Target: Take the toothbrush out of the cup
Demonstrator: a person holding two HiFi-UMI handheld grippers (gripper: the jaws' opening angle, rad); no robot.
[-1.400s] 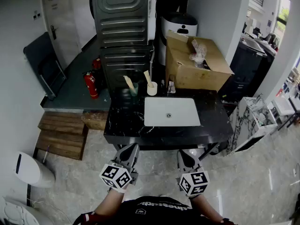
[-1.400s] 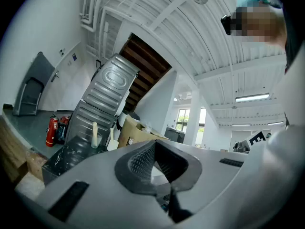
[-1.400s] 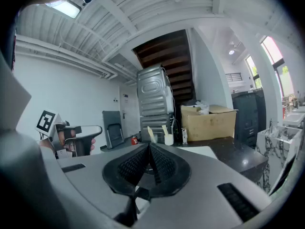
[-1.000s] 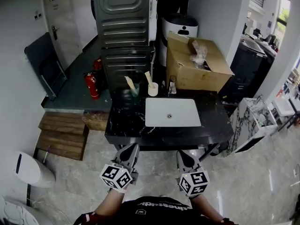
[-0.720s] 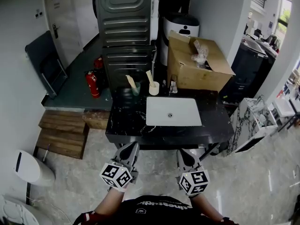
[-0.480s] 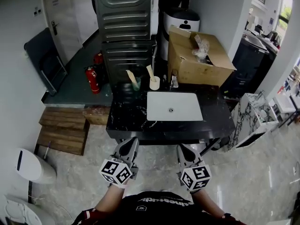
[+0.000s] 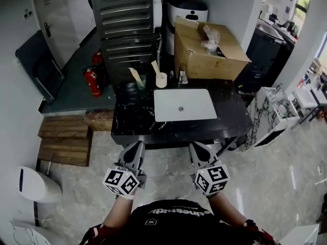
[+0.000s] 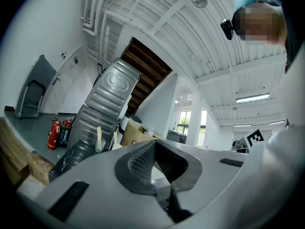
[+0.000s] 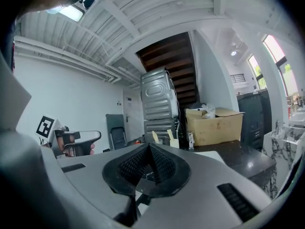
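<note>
**Two closed, empty grippers hovering short of the counter**

Head view: the left gripper [image 7: 137, 145] and the right gripper [image 7: 196, 146] are hanging side by side over the floor, just before the black counter [image 7: 127, 122]. At the counter's far edge, a toothbrush [image 7: 155, 67] is standing tilted in the white cup [image 7: 161, 80], beside a green cup [image 7: 141, 82], behind the white basin [image 7: 185, 104].

Left gripper view: its jaws are meeting with nothing between them; the white cup [image 8: 116, 145] is showing far ahead.

Right gripper view: its jaws are pressing together, empty, and the toothbrush [image 9: 170, 134] is leaning in its cup well beyond them.
</note>
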